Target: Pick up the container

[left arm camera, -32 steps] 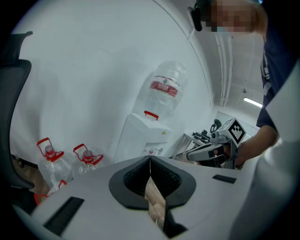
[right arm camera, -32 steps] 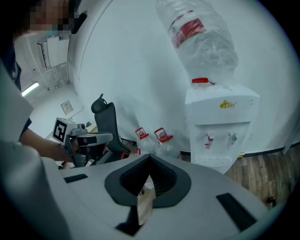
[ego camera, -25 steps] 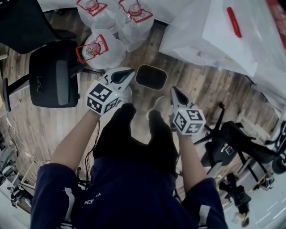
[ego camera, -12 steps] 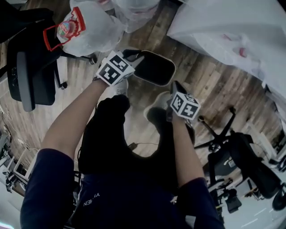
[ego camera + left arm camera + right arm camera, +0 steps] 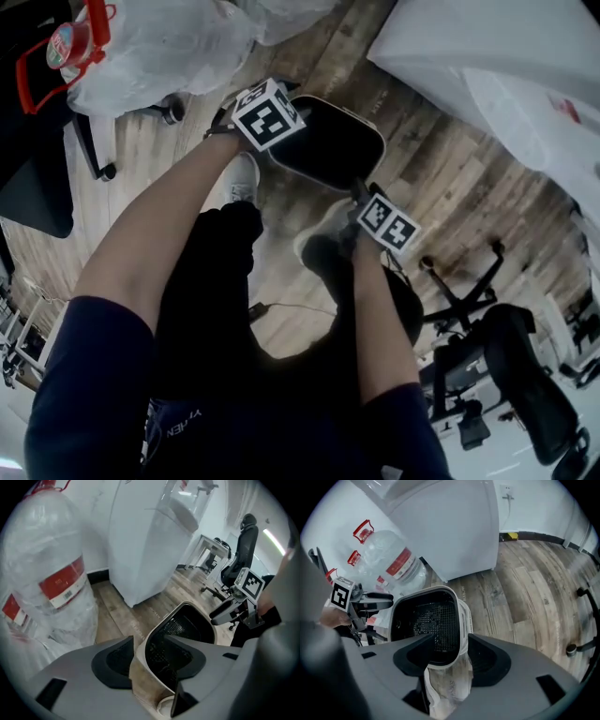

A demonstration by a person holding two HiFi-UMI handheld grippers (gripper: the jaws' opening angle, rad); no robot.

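The container [image 5: 333,141] is a white-rimmed bin with a black mesh inside, standing on the wood floor in front of the person's feet. My left gripper [image 5: 289,105] is at its near-left rim and my right gripper [image 5: 358,190] at its near-right rim. In the left gripper view the container [image 5: 187,627] has its white wall between the jaws of the left gripper [image 5: 149,641], one jaw inside and one outside. The right gripper [image 5: 450,639] straddles the container [image 5: 426,618] wall the same way. Both sets of jaws are opening, and the pads do not press on the wall.
Wrapped water jugs with red handles [image 5: 66,47] lie at the far left, also seen as jugs [image 5: 389,559]. A white cabinet [image 5: 150,536] and white plastic sheeting [image 5: 487,66] stand behind the container. Office chairs [image 5: 506,375] crowd the right. A shoe [image 5: 242,178] is near the container.
Both grippers went forward from in front of the body to the container's rim. Their jaws, shut a second ago, now stand apart around its wall. The head view tilted toward the container.
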